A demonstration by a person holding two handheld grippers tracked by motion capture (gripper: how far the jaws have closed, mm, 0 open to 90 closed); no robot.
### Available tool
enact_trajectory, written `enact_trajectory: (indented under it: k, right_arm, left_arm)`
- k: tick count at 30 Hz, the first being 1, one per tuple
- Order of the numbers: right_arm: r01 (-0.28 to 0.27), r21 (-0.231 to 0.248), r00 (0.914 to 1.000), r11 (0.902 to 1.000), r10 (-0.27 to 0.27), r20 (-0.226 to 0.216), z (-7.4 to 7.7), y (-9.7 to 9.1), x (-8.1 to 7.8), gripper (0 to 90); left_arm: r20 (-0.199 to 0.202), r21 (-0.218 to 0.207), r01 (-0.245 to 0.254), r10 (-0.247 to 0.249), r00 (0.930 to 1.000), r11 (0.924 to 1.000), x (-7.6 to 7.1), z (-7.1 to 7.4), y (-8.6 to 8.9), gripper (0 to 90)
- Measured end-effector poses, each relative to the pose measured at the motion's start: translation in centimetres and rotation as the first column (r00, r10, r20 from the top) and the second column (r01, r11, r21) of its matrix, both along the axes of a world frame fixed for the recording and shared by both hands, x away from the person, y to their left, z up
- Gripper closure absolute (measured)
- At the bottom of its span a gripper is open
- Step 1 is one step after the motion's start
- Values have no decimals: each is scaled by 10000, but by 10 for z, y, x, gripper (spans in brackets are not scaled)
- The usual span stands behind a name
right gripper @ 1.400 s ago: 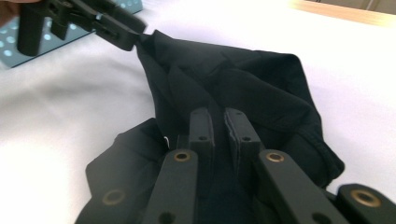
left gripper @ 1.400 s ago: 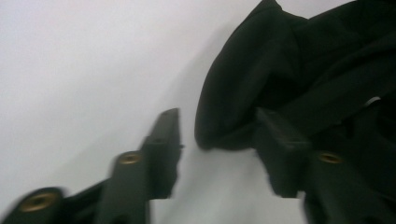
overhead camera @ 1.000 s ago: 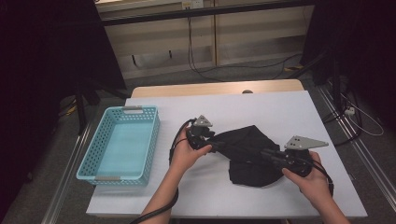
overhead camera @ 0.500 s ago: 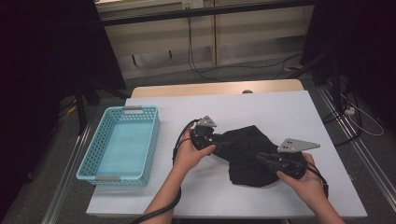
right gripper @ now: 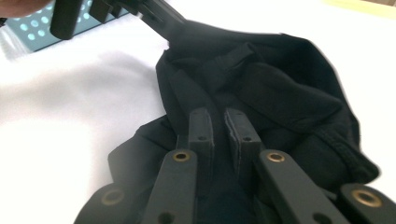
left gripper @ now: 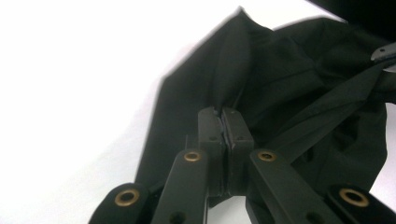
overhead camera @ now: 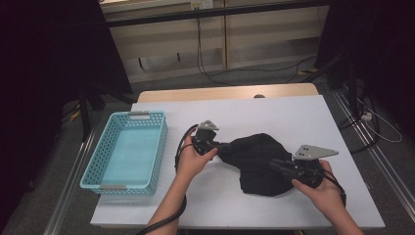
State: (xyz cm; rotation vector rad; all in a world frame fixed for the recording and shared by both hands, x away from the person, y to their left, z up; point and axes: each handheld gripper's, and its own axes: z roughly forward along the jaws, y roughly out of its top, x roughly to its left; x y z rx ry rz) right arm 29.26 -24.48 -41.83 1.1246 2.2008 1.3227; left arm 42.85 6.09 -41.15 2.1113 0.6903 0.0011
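Black cloth is pinched between the jaws of the left claw (left gripper: 223, 122), which have just been closing and now stand together on a fold at the left tip of the black garment (overhead camera: 262, 161); in the left gripper view the fabric rises in a ridge straight out of the pads. The right claw (right gripper: 218, 126) has its jaws drawn narrow with cloth bunched between and around them, gripping the garment's lower right part. In the high view the left claw (overhead camera: 222, 146) points to the right across the worktop (overhead camera: 274, 112), held low and nearly level, with the left hand (overhead camera: 193, 159) wrapped around its body from behind and the forearm coming up from the bottom edge at a slant. The right hand (overhead camera: 318, 188) holds its tool from the lower right, pointing up and to the left toward the other, the grey three-cornered plate on top tilted slightly. The garment lies crumpled on the white worktop between the two hands, a little right of the middle. A light blue basket (overhead camera: 128, 149) stands at the worktop's left side, well apart from the cloth.
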Motion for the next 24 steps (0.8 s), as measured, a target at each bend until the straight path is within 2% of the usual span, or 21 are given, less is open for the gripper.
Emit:
enact_trajectory:
  k: [7,11,17,21,24]
  right_arm:
    - [134,130,9999,9998,-135,69,3,-7,0,820]
    - [218,274,9997,9994,-221,116,4,-11,1,821]
    - [342,525,9987,9980,-361,363,8,-19,2,817]
    - [473,382,9983,9982,-486,331,4,-17,4,749]
    - [314,347,9991,9989,-324,272,2,-14,4,735]
  left_arm:
    - [20,-523,-980,982,9952,9938,5,11,32,889]
    - [93,-571,-1462,1470,9891,9876,7,13,46,889]
    - [-99,-735,-1922,1920,9813,9786,9,15,65,891]
    - [-91,-670,-2148,2147,9766,9744,9,14,72,891]
    - [-53,-549,-2296,2296,9733,9717,10,12,74,890]
